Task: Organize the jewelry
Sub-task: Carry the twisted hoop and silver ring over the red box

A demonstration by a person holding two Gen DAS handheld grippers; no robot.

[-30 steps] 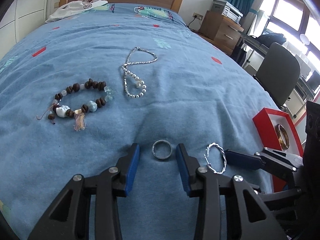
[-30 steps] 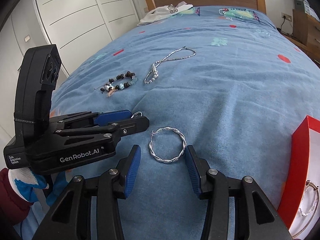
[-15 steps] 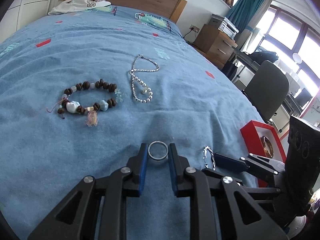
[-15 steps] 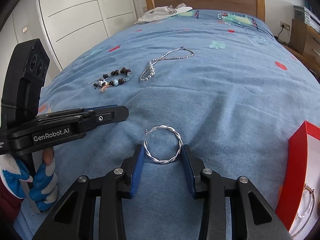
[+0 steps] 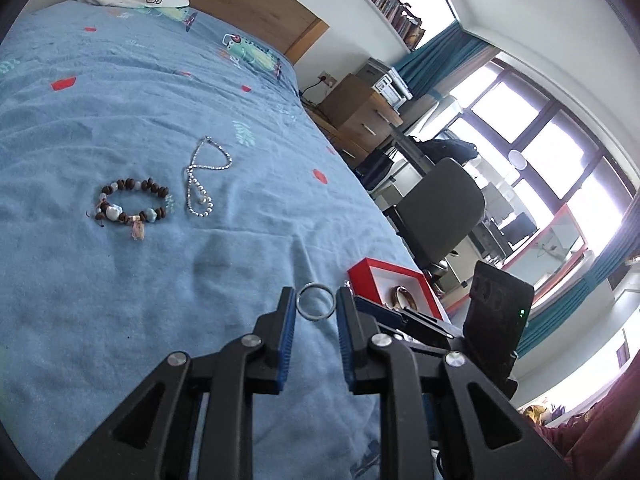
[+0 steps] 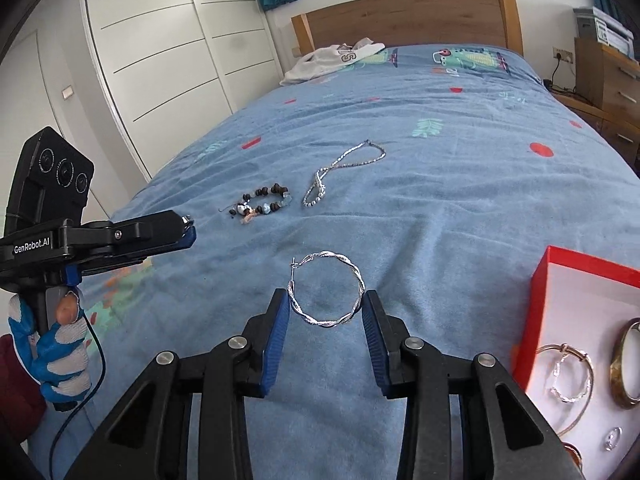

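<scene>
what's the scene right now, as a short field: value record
surface: blue bedspread
left gripper: shut on small silver ring
right gripper: shut on twisted silver hoop
box: red box at right, already holding several bangles and hoops
still on bed: beaded bracelet, silver chain necklace
by headboard: white garment

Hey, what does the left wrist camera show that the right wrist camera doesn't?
Only the left wrist view: the left hand-held gripper gripping a plain silver ring, plus an office chair by the windows.
Only the right wrist view: the right hand-held gripper gripping a twisted hoop, and white wardrobe doors.
Both: beaded bracelet, silver necklace, red box, blue bedspread.
</scene>
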